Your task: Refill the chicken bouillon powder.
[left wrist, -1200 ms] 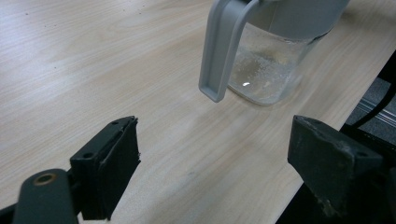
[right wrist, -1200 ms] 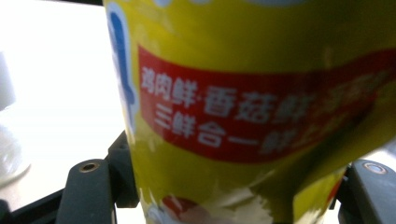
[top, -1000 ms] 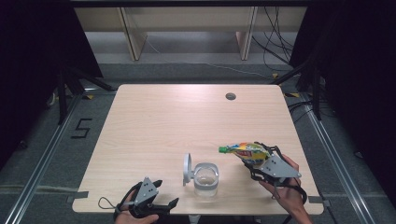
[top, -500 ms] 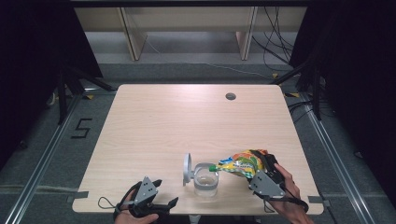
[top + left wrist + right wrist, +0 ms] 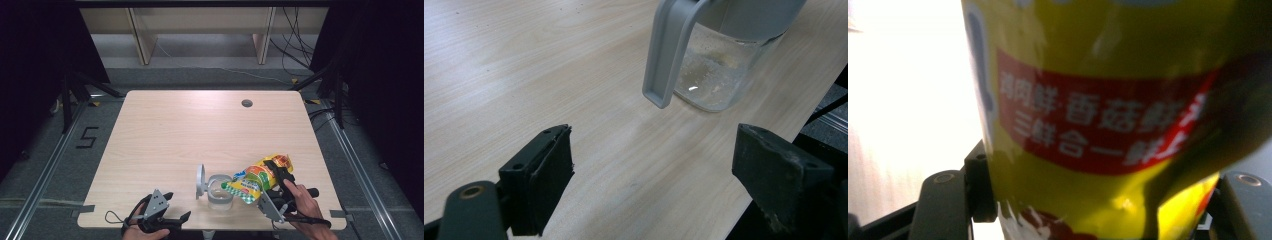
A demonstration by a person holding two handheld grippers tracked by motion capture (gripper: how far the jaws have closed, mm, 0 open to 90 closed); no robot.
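The right gripper (image 5: 272, 182) pinches a soft, probably light foil pouch (image 5: 256, 179) mid-body, mouth tipped over the fragile-looking glass jar (image 5: 220, 192) ahead; the left gripper (image 5: 167, 212) idles wide.

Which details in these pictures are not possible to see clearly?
- Right gripper view: the yellow bag fills the frame close up; its print is blurred, its top cut off.
- High view: the bag hides the glass jar's right rim.
- Left gripper view: the jar's top is cut off; its contents are unclear.
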